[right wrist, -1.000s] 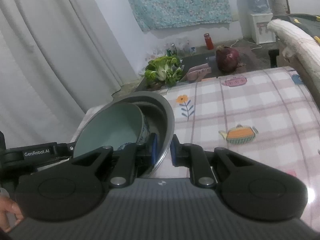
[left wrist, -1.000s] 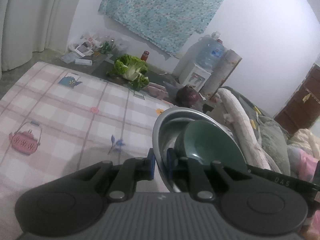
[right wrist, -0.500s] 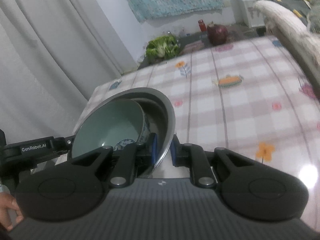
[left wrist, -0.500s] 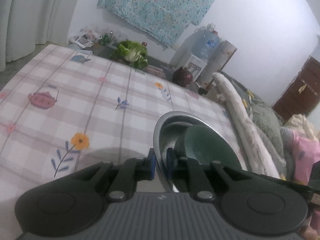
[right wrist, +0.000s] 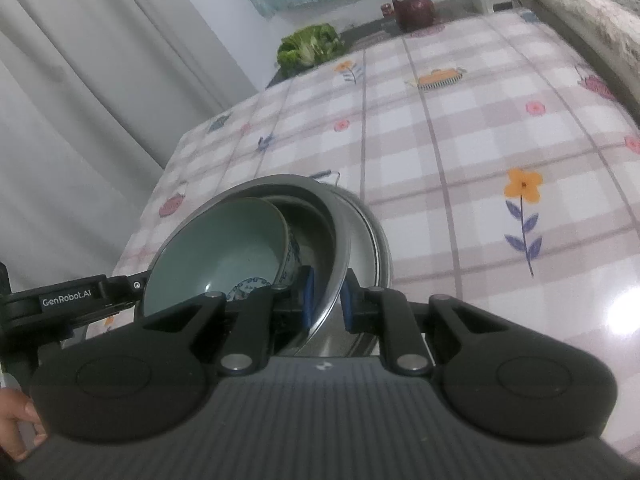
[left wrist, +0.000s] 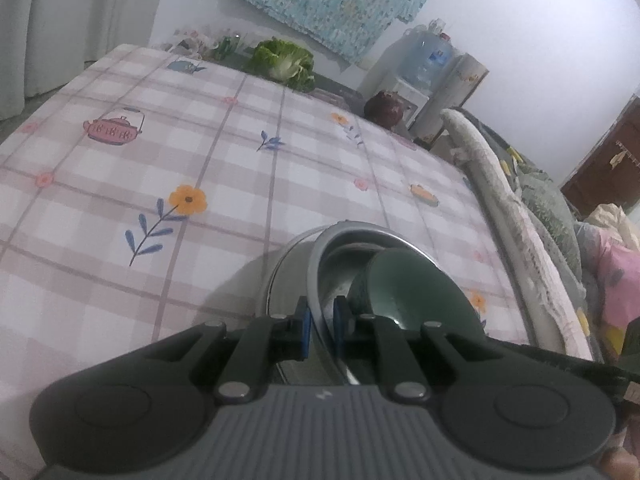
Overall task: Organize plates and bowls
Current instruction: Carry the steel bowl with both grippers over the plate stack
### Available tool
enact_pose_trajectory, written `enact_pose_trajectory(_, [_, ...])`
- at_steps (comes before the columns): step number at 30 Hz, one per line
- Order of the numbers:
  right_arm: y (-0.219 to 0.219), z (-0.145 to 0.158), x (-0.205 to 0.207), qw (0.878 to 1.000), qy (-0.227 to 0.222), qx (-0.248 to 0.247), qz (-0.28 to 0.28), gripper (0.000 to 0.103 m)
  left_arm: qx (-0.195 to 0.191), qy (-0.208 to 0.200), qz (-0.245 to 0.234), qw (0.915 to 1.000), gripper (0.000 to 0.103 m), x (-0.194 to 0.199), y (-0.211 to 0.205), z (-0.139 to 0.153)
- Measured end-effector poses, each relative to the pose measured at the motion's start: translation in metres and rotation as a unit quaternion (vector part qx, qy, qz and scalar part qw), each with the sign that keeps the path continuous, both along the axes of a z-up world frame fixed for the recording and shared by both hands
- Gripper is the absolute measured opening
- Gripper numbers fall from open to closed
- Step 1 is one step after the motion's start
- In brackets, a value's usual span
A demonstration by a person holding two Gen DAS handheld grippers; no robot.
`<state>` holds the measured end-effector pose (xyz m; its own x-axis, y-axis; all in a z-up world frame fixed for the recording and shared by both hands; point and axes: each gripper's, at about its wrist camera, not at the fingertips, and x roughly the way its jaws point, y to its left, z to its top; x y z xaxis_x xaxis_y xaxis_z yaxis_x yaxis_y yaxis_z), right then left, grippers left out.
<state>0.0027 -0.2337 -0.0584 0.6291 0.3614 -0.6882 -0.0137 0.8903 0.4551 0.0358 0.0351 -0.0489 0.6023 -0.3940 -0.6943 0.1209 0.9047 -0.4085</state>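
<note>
A steel bowl (left wrist: 360, 248) (right wrist: 320, 216) hangs tilted, low over the checked tablecloth (left wrist: 160, 160). A green ceramic bowl (left wrist: 412, 292) (right wrist: 224, 256) with a blue-and-white outside leans inside it. My left gripper (left wrist: 322, 328) is shut on the steel bowl's rim. My right gripper (right wrist: 326, 300) is shut on the opposite rim. A second metal rim (right wrist: 376, 240) shows just outside the steel bowl; I cannot tell whether it is a separate dish. The left gripper's black arm (right wrist: 80, 304) appears at the left of the right wrist view.
A cabbage (left wrist: 284, 58) (right wrist: 312, 46) and a dark red pot (left wrist: 384, 108) (right wrist: 414, 10) lie beyond the table's far edge. Rolled bedding (left wrist: 520, 200) borders one side, a grey curtain (right wrist: 80, 80) the other. A hand (right wrist: 16, 424) shows at the lower left.
Both grippers have carried the stacked bowls forward and down over the table. The tablecloth now fills most of both views, and the bowl casts a shadow on it.
</note>
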Motion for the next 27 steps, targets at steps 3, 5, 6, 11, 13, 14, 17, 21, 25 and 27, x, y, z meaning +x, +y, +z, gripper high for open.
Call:
enact_pose_trajectory(3, [0.0017, -0.0024, -0.0004, 1.000, 0.001, -0.006, 0.001, 0.013, 0.008, 0.003, -0.002, 1.0000, 0.011, -0.0025, -0.0014, -0.0031])
enact_pose_trajectory(5, [0.0028, -0.0032, -0.0002, 1.000, 0.001, -0.010, 0.002, 0.013, 0.011, 0.005, -0.002, 0.9999, 0.011, -0.0031, -0.0016, -0.0050])
enact_pose_trajectory(6, [0.0035, -0.0032, -0.0001, 1.000, 0.000, -0.013, 0.003, 0.013, 0.013, 0.006, -0.002, 0.9999, 0.011, -0.0031, -0.0017, -0.0056])
enact_pose_trajectory(11, [0.0061, -0.0038, -0.0004, 1.000, -0.004, -0.023, 0.007, 0.013, 0.024, 0.004, -0.002, 0.9997, 0.011, -0.0041, -0.0033, -0.0068])
enact_pose_trajectory(13, [0.0061, -0.0044, -0.0005, 1.000, -0.004, -0.024, 0.007, 0.013, 0.026, 0.003, -0.002, 0.9996, 0.011, -0.0043, -0.0041, -0.0070])
enact_pose_trajectory(14, [0.0063, -0.0046, -0.0006, 1.000, -0.004, -0.025, 0.007, 0.013, 0.027, 0.003, -0.002, 0.9996, 0.011, -0.0046, -0.0045, -0.0072])
enact_pose_trajectory(17, [0.0070, -0.0050, -0.0009, 1.000, -0.001, -0.027, 0.008, 0.013, 0.030, 0.003, -0.002, 0.9995, 0.011, -0.0049, -0.0054, -0.0078])
enact_pose_trajectory(21, [0.0078, -0.0058, -0.0005, 1.000, 0.000, -0.029, 0.009, 0.013, 0.034, 0.002, -0.004, 0.9994, 0.011, -0.0052, -0.0059, -0.0080])
enact_pose_trajectory(25, [0.0088, -0.0064, -0.0002, 0.999, -0.002, -0.032, 0.009, 0.014, 0.035, 0.002, -0.004, 0.9994, 0.011, -0.0052, -0.0060, -0.0080])
enact_pose_trajectory(27, [0.0092, -0.0067, -0.0001, 0.999, -0.002, -0.034, 0.009, 0.014, 0.037, 0.001, -0.005, 0.9993, 0.011, -0.0051, -0.0059, -0.0082])
